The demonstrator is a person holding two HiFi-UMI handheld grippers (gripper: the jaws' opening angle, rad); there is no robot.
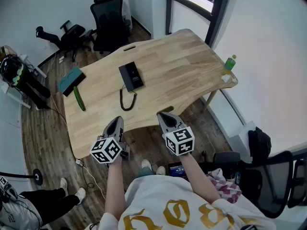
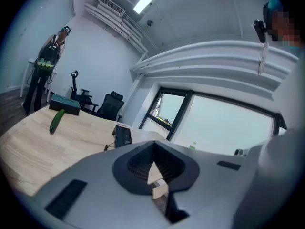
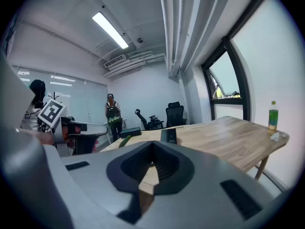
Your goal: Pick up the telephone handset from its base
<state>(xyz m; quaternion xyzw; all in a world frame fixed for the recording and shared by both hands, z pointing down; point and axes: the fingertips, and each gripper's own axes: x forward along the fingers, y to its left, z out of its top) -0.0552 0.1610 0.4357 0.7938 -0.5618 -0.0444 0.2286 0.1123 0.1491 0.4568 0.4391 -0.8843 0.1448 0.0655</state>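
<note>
The black telephone (image 1: 130, 76) lies in the middle of the wooden table (image 1: 192, 66), its handset resting on the base and its coiled cord (image 1: 125, 100) looping toward the near edge. Both grippers hover in front of the near edge, well short of the phone. My left gripper (image 1: 117, 121) is shut with nothing in it, and so is my right gripper (image 1: 165, 115). From the left gripper view the telephone (image 2: 123, 136) stands beyond the shut left gripper (image 2: 153, 147). In the right gripper view the telephone (image 3: 168, 135) lies ahead of the right gripper (image 3: 152, 148).
A cucumber (image 1: 79, 98) and a teal box (image 1: 71, 80) lie on the table's left part. A green bottle (image 1: 230, 63) stands at the far right corner. Office chairs (image 1: 106, 18) stand behind the table. A person's legs (image 1: 53, 200) show at lower left.
</note>
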